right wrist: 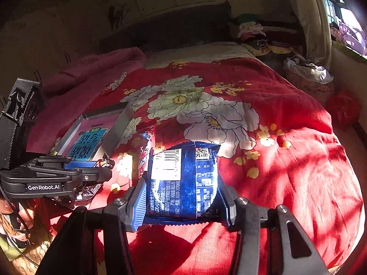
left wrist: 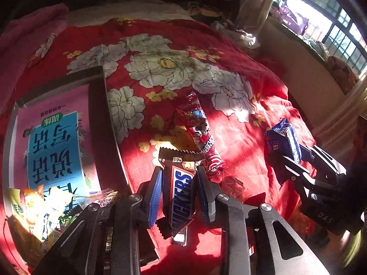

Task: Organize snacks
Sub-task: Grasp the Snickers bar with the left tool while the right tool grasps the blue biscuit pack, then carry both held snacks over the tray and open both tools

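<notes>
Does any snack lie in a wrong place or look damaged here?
One red snack packet lies loose on the red floral bedspread, outside the tray. Nothing looks torn or spilled.

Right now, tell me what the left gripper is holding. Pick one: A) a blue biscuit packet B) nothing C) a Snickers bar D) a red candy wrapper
C: the left gripper has its pads pressed on both sides of the Snickers bar, while the blue packet sits in the right gripper.
</notes>
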Tool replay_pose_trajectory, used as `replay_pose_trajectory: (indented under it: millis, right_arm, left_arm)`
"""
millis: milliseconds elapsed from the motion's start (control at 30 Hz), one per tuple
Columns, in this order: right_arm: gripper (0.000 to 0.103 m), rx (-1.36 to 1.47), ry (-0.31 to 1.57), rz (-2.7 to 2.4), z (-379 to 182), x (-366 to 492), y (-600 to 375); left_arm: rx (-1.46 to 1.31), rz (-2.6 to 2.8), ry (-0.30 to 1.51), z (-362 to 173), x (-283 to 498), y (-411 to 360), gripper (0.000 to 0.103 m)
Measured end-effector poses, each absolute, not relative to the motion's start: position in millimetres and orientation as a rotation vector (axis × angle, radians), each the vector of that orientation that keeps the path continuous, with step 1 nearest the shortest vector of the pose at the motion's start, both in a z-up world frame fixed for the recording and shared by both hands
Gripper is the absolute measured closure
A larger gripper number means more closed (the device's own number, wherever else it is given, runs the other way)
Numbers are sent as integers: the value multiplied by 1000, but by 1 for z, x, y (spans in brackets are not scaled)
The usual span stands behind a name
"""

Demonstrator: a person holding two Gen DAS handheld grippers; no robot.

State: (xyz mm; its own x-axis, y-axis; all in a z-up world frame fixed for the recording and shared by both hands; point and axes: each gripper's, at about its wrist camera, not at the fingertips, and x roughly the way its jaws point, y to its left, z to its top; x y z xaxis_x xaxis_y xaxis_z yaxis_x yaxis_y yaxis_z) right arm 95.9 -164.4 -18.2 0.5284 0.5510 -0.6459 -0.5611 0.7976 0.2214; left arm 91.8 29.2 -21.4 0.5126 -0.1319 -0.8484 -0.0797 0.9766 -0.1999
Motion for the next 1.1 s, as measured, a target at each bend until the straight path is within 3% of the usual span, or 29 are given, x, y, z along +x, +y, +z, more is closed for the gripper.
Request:
replay_pose_trajectory:
  millis: [500, 1100]
  right_arm:
    - [52, -55, 693, 854, 20, 53, -96]
    - [52, -196, 712, 993, 17, 17, -9]
  left_arm:
    - [-341, 142, 896, 23, 27, 130, 74]
    - [-416, 289, 894, 1, -25, 205, 73]
